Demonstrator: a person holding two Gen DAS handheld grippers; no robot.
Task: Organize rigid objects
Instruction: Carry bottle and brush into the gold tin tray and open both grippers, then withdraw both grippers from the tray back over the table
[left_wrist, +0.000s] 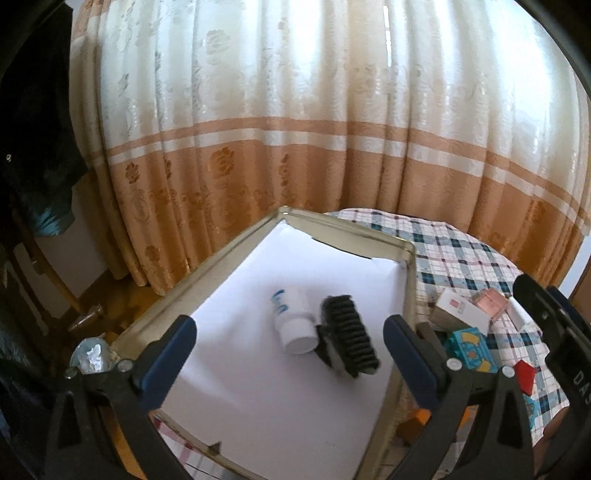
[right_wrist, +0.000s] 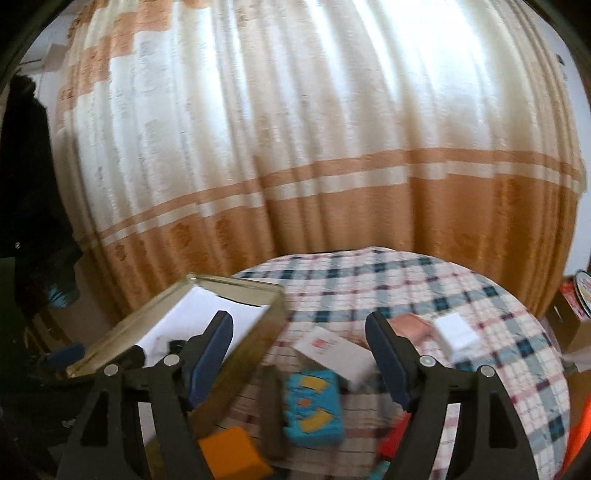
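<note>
A metal tray (left_wrist: 207, 280) lined with white paper holds a white bottle (left_wrist: 293, 321) lying on its side and a black ribbed brush-like object (left_wrist: 351, 338) beside it. My left gripper (left_wrist: 290, 354) is open and empty above the tray's near part. My right gripper (right_wrist: 299, 350) is open and empty above the checked tablecloth (right_wrist: 461, 295). Below it lie a blue and yellow box (right_wrist: 314, 406), a white box with a red mark (right_wrist: 332, 350), a pink box (right_wrist: 410, 328), a white block (right_wrist: 456, 334), an orange block (right_wrist: 231, 450) and a red piece (right_wrist: 395, 435). The tray (right_wrist: 255, 284) shows at its left.
A cream and orange curtain (left_wrist: 295, 147) hangs close behind the table. Dark clothing (left_wrist: 33, 129) hangs at the left. A brown bar (right_wrist: 269, 410) lies beside the blue box. The right gripper's black frame (left_wrist: 554, 325) shows at the right of the left wrist view.
</note>
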